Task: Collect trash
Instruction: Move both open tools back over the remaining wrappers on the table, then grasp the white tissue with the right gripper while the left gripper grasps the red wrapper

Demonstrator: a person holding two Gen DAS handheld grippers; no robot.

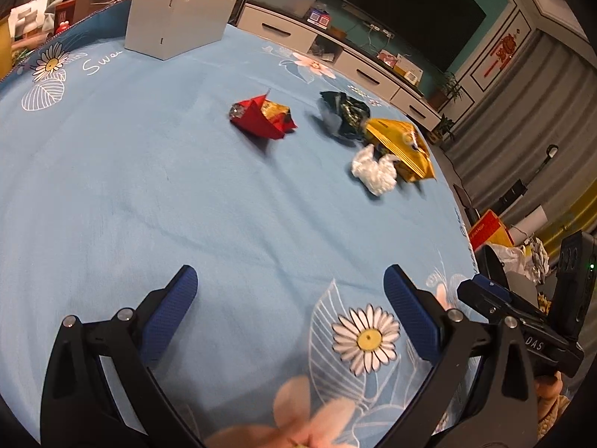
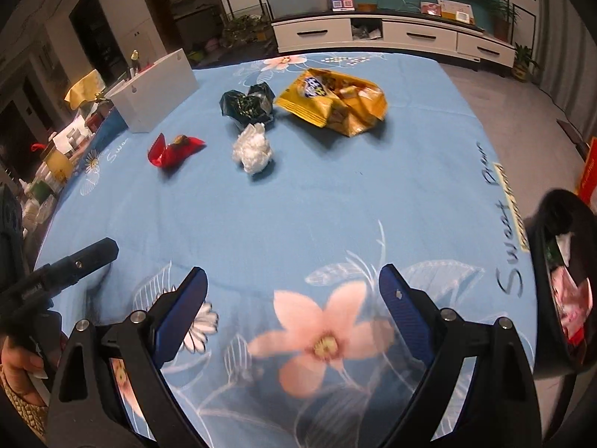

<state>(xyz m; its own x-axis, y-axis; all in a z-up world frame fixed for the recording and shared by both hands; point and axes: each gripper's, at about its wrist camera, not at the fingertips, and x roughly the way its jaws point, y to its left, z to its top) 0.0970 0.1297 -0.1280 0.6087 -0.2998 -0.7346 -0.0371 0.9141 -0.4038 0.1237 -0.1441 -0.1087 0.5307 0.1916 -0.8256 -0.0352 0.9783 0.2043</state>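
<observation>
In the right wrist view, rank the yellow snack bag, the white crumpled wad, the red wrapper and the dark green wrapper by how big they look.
1. yellow snack bag
2. dark green wrapper and red wrapper: look alike, unranked
3. white crumpled wad, slightly smaller

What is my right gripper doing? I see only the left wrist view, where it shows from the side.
Observer: The right gripper is open and empty.
Operator: Is anything in the bin?
Observer: Yes, the black bin at the table's right edge holds pink trash.
Operator: Does the white wad touch the yellow bag?
Observer: No. The white wad lies apart from the yellow bag, close to the dark green wrapper.
</observation>
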